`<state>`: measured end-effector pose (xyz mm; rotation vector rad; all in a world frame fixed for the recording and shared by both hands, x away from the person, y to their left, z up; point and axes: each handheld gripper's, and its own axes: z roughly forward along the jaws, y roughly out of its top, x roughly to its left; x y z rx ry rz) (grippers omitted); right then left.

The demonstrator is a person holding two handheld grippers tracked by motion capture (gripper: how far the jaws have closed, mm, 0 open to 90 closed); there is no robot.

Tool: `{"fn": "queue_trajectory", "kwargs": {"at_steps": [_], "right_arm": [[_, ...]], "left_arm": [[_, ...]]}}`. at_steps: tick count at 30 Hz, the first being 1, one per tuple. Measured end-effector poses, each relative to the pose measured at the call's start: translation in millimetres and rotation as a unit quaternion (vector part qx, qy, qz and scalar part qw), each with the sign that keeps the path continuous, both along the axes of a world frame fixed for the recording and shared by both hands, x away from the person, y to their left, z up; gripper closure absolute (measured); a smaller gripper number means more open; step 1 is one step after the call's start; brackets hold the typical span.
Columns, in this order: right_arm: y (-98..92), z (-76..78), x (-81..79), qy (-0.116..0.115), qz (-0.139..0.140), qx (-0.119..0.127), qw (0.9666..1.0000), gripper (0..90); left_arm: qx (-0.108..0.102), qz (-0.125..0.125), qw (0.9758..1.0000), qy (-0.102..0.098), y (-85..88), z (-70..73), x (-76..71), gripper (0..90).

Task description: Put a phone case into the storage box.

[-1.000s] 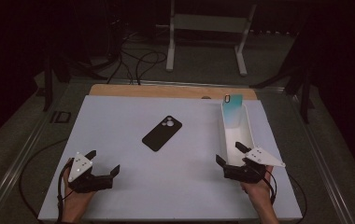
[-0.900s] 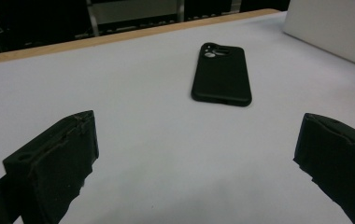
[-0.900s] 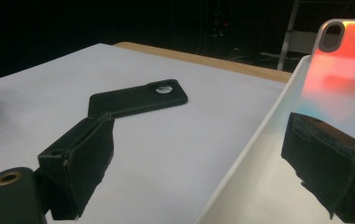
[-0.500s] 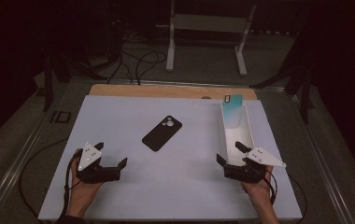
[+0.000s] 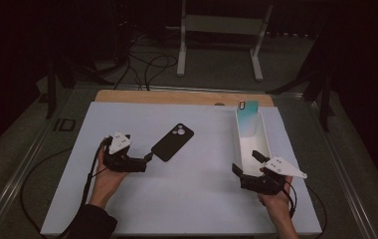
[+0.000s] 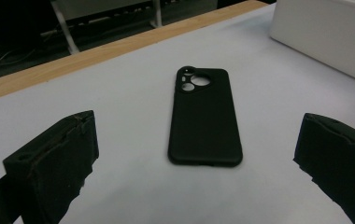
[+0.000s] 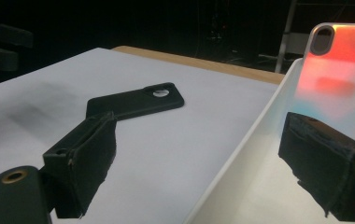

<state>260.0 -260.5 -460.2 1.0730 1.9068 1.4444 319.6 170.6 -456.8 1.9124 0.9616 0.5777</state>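
A black phone case (image 5: 173, 142) lies camera side up near the middle of the white table top (image 5: 187, 204). My left gripper (image 5: 146, 162) sits just short of its near end, open; in the left gripper view the case (image 6: 206, 116) lies ahead between the spread jaws of the gripper (image 6: 194, 170). A long white tray (image 5: 262, 133) stands at the right, with an iridescent phone (image 5: 247, 115) leaning upright at its far end. My right gripper (image 5: 245, 162) is open at the tray's near end. In the right gripper view its jaws (image 7: 203, 158) straddle the tray's left wall (image 7: 241, 154), and the phone (image 7: 339, 65) glows red.
A wooden strip (image 5: 177, 97) runs along the table's far edge. Beyond it stand a metal frame (image 5: 222, 30) and loose cables (image 5: 147, 64) on the floor. A metal rail (image 5: 23, 164) borders the table's left side.
My left gripper has moved forward and to the right, from the near left of the table up to the phone case's near end. The right gripper has stayed put.
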Motion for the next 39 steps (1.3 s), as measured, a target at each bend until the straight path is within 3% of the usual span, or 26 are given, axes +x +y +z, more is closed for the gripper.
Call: {"fn": "queue_trajectory", "kwargs": {"at_steps": [5,12,23,27,28,29,30,31,34,39], "right_arm": [[-0.3,0.7,0.1,-0.001,-0.001,-0.001,1.0,11.4],[0.1,0.8,0.1,-0.002,0.0,-0.003,1.0,11.4],[-0.2,1.1,0.1,-0.001,0.0,-0.001,1.0,11.4],[-1.2,1.7,0.4,-0.001,-0.001,0.001,1.0,11.4],[-1.7,1.8,0.5,-0.002,-0.001,0.001,1.0,11.4],[-1.7,1.8,0.5,-0.002,-0.001,0.001,1.0,11.4],[-1.9,1.9,0.4,-0.002,-0.001,0.001,1.0,11.4],[-1.9,1.9,0.4,-0.002,-0.001,0.001,1.0,11.4],[-1.7,1.8,0.7,-0.002,-0.001,0.001,1.0,11.4],[-1.5,1.6,0.7,-0.001,-0.001,0.001,1.0,11.4]], "left_arm": [[0.004,-0.003,0.9999,0.01,-6.6,-1.6,13.5,0.1],[0.022,-0.009,0.9989,0.041,-21.5,-9.1,43.4,0.1],[0.037,-0.021,0.9961,0.077,-41.1,-26.3,68.1,0.1],[0.048,-0.026,0.994,0.095,-49.6,-36.5,74.6,0.1],[0.056,-0.028,0.992,0.109,-52.9,-41.8,77.3,0.1],[0.056,-0.028,0.992,0.109,-52.9,-41.8,77.3,0.2],[0.062,-0.032,0.9897,0.125,-55.3,-46.9,80.2,0.2],[0.062,-0.032,0.9897,0.125,-55.3,-46.9,80.2,0.2],[0.066,-0.037,0.986,0.149,-59.6,-54.4,83.6,0.2],[0.074,-0.041,0.9828,0.164,-64.1,-58.8,85.6,1.1]]}}
